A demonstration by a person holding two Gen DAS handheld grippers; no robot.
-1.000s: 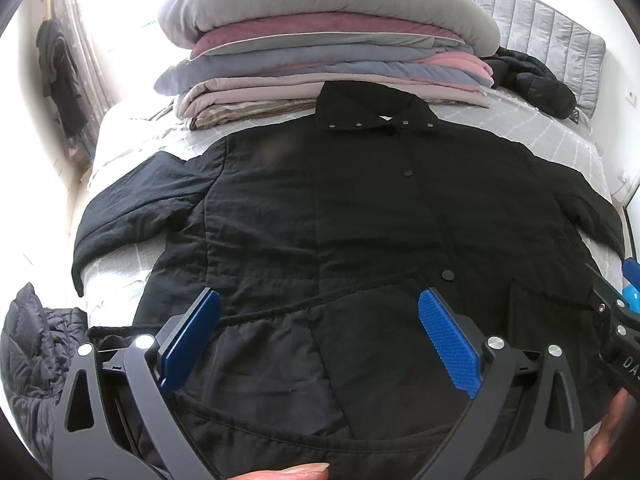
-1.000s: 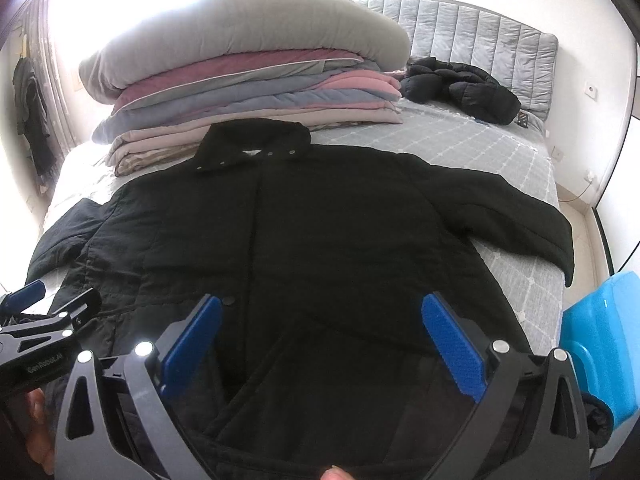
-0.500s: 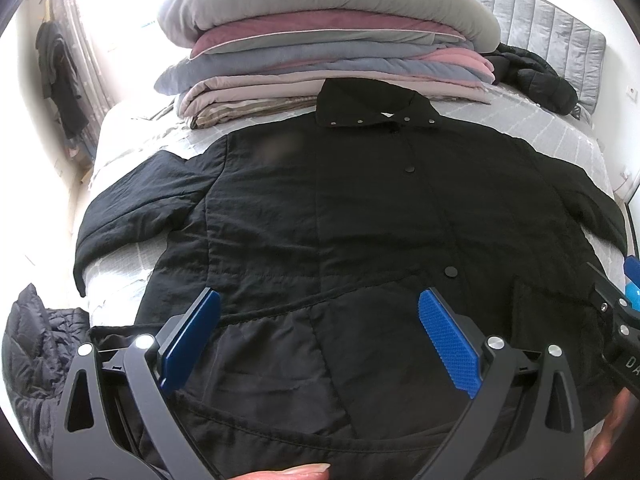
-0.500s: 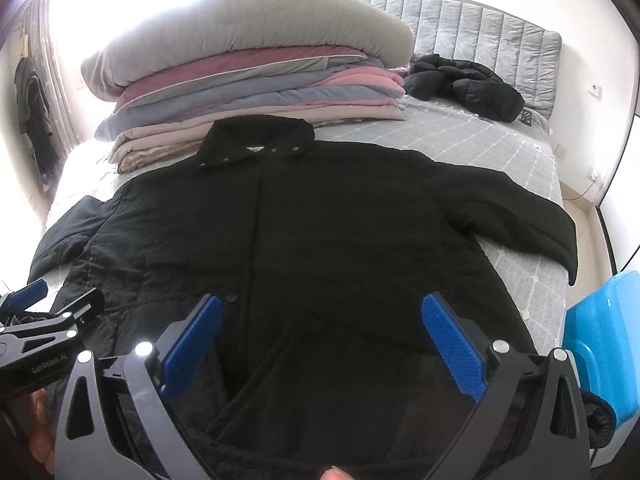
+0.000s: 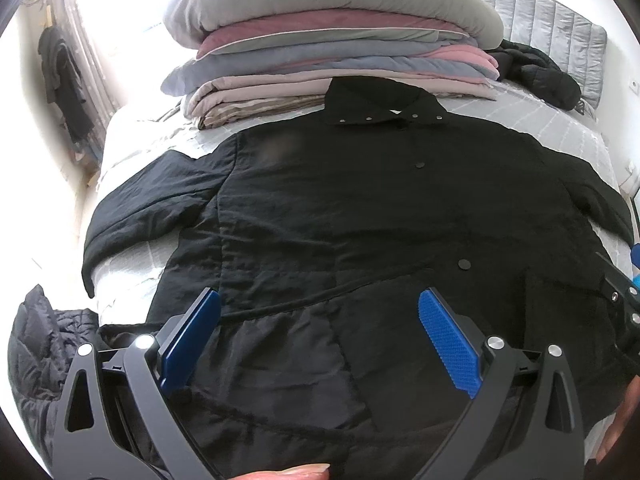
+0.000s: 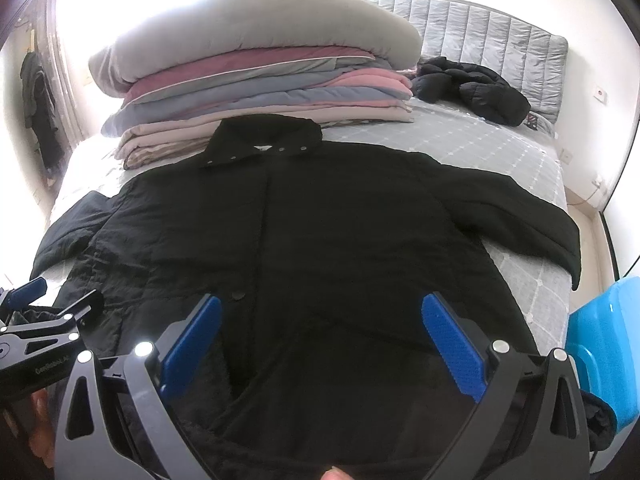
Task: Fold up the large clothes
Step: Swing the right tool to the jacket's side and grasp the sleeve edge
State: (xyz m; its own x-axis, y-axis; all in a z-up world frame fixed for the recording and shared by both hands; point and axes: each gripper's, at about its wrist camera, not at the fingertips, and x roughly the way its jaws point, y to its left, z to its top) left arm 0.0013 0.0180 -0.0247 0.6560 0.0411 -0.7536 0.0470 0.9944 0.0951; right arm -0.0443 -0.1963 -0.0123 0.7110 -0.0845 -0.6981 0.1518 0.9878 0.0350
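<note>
Coat: a large black quilted coat (image 5: 360, 208) lies spread flat, front up, on the bed (image 6: 500, 148), collar toward the far end, hem nearest the cameras
Collar: folded down, snaps showing, touching the foot of the stack of folded bedding (image 6: 256, 76)
Sleeves: both stretched outward; one cuff (image 5: 90, 264) hangs at the bed's edge in the left wrist view, the other cuff (image 6: 572, 252) reaches the opposite edge in the right wrist view
Front: closed, with dark snaps down the middle and a patch pocket low on the side near the right gripper
Left gripper (image 5: 320, 336): over the hem on the coat's left part, its blue-padded fingers (image 5: 450, 344) spread wide with nothing between them; whether they touch the cloth cannot be told
Right gripper (image 6: 320, 340): over the hem on the other part, fingers (image 6: 452, 348) likewise spread wide and holding nothing
Each other: each gripper shows at the edge of the other's view, well apart across the hem
Bedding: grey, mauve, pink and beige layers piled at the far end of the bed
Second garment: a black puffer jacket (image 6: 472, 88) bunched near the padded grey headboard (image 6: 492, 32)
Beside the bed: a dark quilted garment (image 5: 44, 360) low on one side, a bright blue container (image 6: 604, 344) on the other
</note>
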